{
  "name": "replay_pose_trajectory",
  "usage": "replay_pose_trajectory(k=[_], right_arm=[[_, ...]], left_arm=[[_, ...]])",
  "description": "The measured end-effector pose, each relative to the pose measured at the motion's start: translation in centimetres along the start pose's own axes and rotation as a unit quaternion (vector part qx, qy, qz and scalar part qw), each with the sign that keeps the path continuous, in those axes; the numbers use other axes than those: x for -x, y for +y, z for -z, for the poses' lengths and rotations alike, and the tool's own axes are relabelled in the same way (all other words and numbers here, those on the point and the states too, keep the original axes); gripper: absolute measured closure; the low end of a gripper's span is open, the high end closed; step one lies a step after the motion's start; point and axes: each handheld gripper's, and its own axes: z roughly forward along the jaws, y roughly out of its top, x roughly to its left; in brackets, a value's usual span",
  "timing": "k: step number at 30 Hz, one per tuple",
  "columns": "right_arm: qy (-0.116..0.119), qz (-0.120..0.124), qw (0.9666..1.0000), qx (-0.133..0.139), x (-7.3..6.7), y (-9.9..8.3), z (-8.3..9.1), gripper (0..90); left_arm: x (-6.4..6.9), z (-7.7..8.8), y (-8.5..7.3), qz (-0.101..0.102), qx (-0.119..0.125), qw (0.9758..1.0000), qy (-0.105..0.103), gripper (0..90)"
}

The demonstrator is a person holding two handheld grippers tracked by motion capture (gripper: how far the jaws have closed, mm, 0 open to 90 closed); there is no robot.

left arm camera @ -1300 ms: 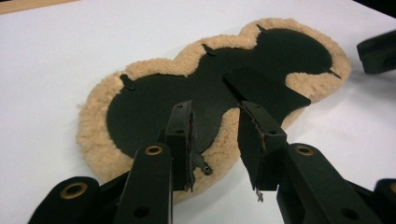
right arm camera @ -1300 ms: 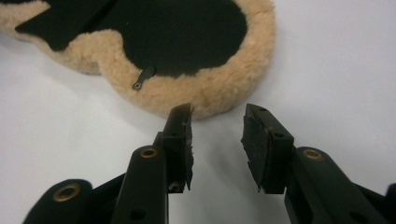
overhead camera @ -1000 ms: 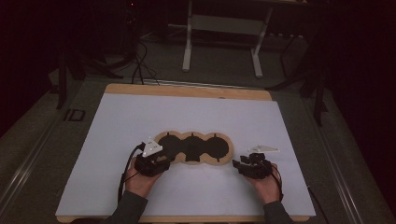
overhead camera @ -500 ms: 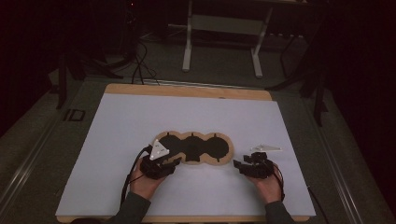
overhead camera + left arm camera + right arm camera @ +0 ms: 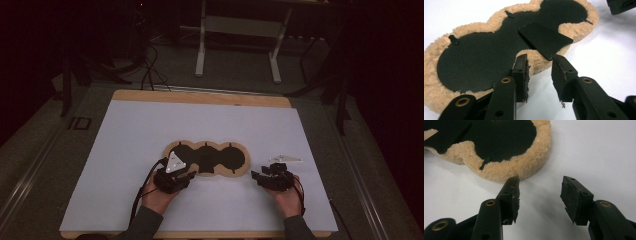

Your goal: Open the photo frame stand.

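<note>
Beside the fleece-edged black pad, left hand-held gripper has just been closing, nothing between its jaws; right hand-held gripper stands apart, empty. Risk: pinching fleece only, slipping off.

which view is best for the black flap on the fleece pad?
Left gripper view: the flap shows close and whole, a flat rectangle lying across the pad's middle and jutting over its near edge. The right gripper view catches just one end of it at the frame edge. In the high view it is a small dark patch.
</note>
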Motion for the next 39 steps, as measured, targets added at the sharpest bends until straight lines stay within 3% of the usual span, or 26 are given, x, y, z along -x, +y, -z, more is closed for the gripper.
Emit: replay_pose_trajectory(k=[7,21,39], right_arm=[[0.001,0.001,1.0,0.001,0.0,0.0,0.0,47.1],[0.0,-0.002,1.0,0.005,0.1,0.0,0.0,46.2],[-0.001,0.0,1.0,0.003,0.0,-0.1,0.0,46.0]], left_arm=[[0.4,-0.7,-0.2,-0.011,-0.014,0.9998,-0.002,89.4],[0.8,-2.2,-0.3,-0.019,-0.037,0.9991,-0.003,89.9],[1.0,-3.1,-0.3,-0.021,-0.037,0.9991,-0.001,89.7]])
